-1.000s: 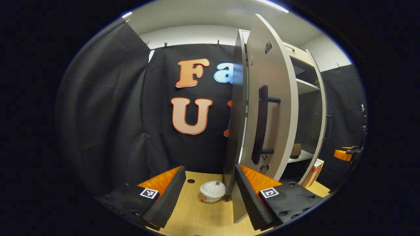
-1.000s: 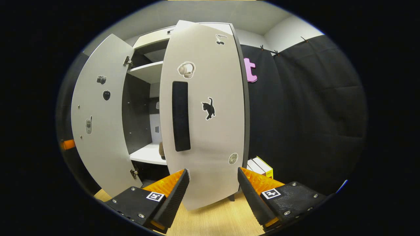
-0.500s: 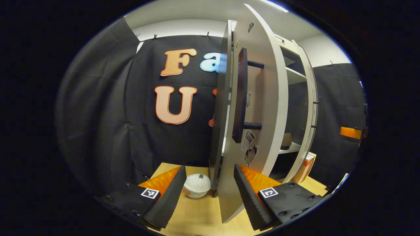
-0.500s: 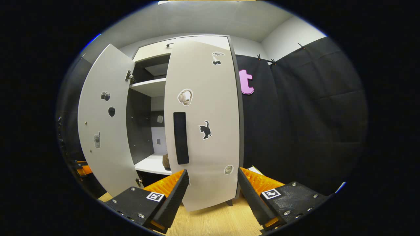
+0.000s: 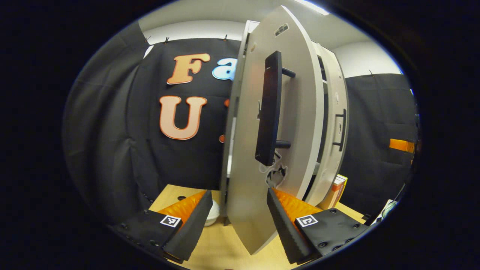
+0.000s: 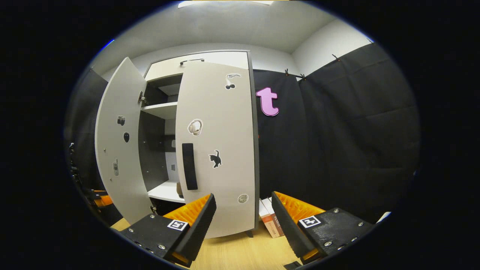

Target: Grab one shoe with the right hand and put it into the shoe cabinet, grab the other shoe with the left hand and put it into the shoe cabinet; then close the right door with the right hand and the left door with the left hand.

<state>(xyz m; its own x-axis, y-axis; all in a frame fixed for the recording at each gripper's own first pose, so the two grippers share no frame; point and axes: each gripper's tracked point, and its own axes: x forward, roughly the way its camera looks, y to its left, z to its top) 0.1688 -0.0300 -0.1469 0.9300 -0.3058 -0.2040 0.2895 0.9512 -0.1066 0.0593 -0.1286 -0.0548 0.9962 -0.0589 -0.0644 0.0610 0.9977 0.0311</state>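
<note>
The left door (image 5: 258, 157) is stiff and hinged; push its panel just ahead of the released left gripper (image 5: 236, 221). The right gripper (image 6: 243, 225) is released too.

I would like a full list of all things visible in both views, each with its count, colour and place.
shoe cabinet: one, pale grey, standing on the wooden floor.
right door: one, pale grey with stickers, closed or nearly so.
left door: one, pale grey, partly open.
door handles: two, black, one on each door.
shelves: two seen, white, inside the cabinet.
shoe: one partly visible, brownish, on the lower shelf.
boxes: two, white and reddish, right of the cabinet.
bowl: one, white, on the floor left of the cabinet.
floor: light wood.
left gripper: open, the left door's edge between its fingers.
right gripper: open, before the right door.
</note>
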